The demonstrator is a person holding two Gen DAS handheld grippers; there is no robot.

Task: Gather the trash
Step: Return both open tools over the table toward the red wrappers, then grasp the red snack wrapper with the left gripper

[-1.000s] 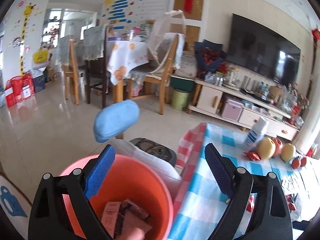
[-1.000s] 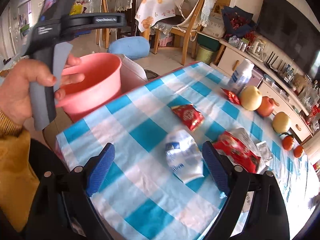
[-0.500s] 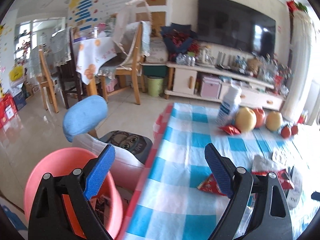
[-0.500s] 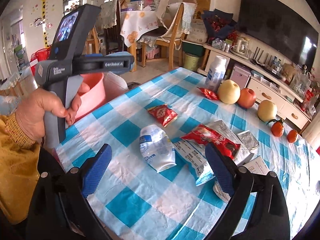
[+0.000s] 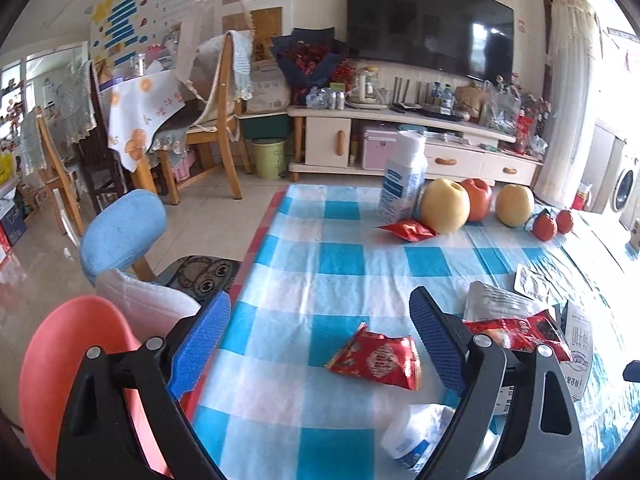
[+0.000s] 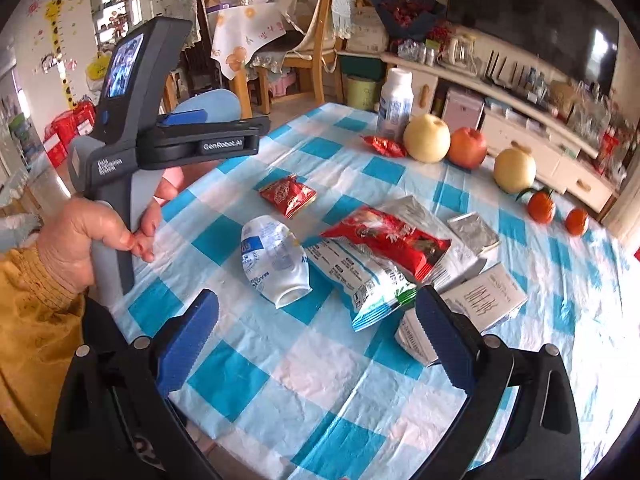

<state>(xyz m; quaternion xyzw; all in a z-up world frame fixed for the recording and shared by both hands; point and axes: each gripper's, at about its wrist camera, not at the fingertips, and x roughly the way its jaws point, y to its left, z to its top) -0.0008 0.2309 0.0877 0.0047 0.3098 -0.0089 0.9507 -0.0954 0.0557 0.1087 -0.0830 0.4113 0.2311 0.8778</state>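
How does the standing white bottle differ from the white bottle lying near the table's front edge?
The standing white bottle is upright and keeps its shape; the lying white bottle is on its side and crushed. The standing one is at the far side beside a yellow pear; the lying one is beside snack wrappers. Both are white with blue print.

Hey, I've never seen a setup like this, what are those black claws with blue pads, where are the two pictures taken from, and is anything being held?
They are two handheld grippers, each carrying a camera that looks out between its jaws. One picture looks out from the left gripper, the other from the right gripper, which also shows the person's hand gripping the left one. Both stand open and hold nothing; the right one's jaws have just been opening. On the checked tablecloth lie a small red wrapper, a crushed white bottle, other wrappers and fruit.
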